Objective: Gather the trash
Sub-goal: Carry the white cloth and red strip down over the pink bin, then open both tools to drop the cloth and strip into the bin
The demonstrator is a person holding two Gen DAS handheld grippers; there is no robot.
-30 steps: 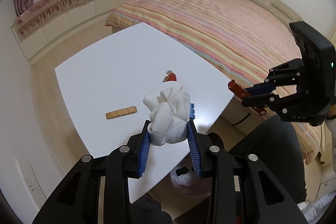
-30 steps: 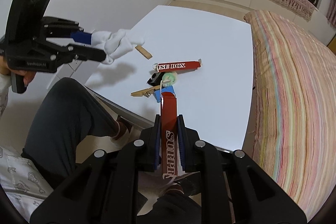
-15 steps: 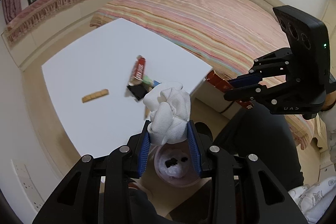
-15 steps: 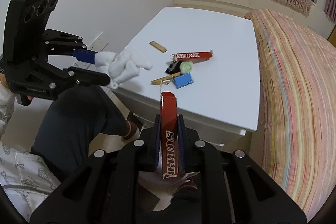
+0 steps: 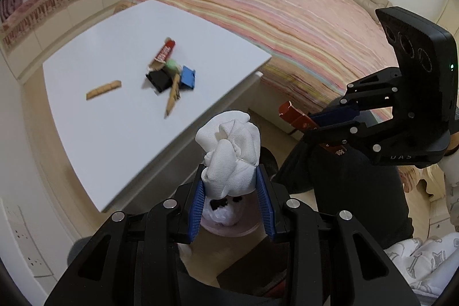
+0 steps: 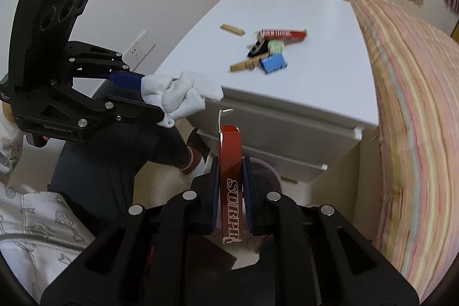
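We have white crumpled tissue (image 5: 229, 159) clamped in L gripper (image 5: 231, 201), above bin (image 5: 229, 222); red carton (image 6: 231, 185) pinched in R gripper (image 6: 231, 192). Neither dropped yet. Remaining litter (image 5: 169, 76) on table (image 5: 114, 134) is still to collect.

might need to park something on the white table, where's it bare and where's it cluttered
The white table is bare along its near edge and its far corner toward the bed. The middle is crowded: red box, black clip, blue clip and wooden peg bunch together. A wooden strip lies alone beside them.
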